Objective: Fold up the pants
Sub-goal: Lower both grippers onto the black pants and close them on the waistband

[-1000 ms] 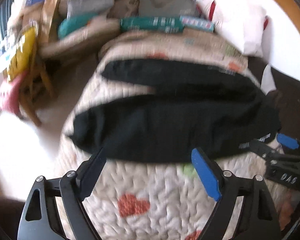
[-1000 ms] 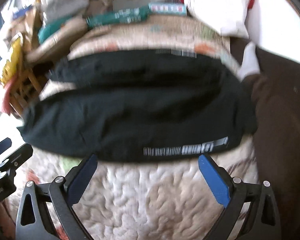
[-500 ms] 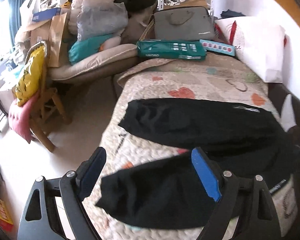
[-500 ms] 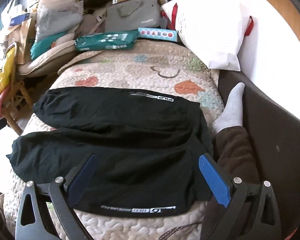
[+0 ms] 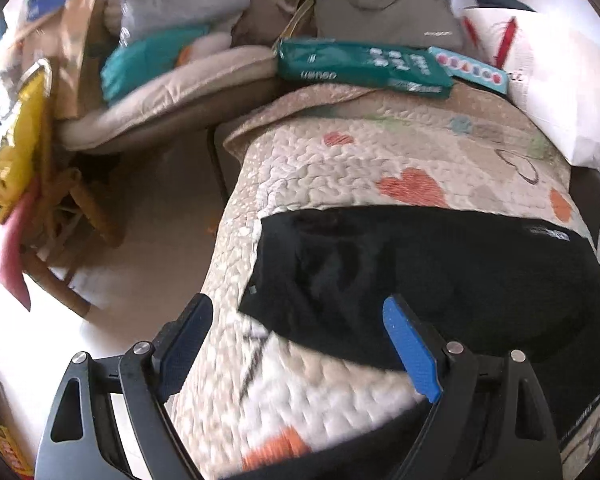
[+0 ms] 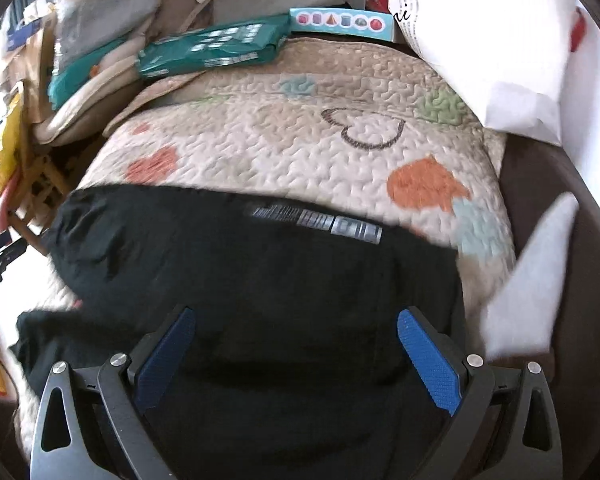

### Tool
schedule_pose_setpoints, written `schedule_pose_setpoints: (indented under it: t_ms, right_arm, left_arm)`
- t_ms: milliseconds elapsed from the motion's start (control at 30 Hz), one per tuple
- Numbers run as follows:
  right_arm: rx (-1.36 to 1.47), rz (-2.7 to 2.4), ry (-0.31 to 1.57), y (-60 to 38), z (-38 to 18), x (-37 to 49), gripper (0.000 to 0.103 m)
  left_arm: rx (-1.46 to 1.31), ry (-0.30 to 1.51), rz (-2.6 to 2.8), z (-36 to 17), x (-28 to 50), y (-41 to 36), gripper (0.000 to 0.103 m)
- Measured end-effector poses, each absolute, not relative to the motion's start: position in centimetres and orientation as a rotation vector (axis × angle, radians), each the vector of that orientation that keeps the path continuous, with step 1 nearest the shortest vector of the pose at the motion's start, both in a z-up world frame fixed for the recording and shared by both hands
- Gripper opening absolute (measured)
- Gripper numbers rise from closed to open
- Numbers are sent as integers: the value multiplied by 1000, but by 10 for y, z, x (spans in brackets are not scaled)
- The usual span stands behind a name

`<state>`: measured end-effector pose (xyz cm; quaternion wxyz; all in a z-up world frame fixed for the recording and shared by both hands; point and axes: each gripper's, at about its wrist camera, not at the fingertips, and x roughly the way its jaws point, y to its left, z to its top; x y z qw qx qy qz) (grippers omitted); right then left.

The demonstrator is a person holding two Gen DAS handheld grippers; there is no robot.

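Left gripper [image 5: 298, 344] wide open, holds nothing, hangs over bed quilt [image 5: 340, 168]. Right gripper [image 6: 296, 352] also wide open, holds nothing, sits right above black pants [image 6: 240, 280]. Pants lie flat on quilt, long way running left to right across bed. Leg ends point left, toward left gripper; wide waist part sits right, near right gripper. In left view, pants [image 5: 420, 272] lie just ahead and to right. Each gripper close to own end, good for fold.

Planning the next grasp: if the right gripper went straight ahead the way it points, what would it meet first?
Most likely the black pants: the open right gripper points straight at them on the quilt, with nothing in between. Depth is unclear.
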<state>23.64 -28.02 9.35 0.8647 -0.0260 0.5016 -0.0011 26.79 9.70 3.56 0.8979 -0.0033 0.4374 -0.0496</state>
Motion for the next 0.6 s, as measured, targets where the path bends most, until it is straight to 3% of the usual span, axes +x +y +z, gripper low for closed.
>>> schedule_pose_setpoints:
  t_ms: [267,600]
  right_arm:
    - [-77,54,1079,-291,58,330,102]
    - [-69,132,1151,-295,19,368,102]
  left_arm:
    - [-48,990,-166,2,346,109,87]
    - [-12,1069,-219,-27,387,87,86]
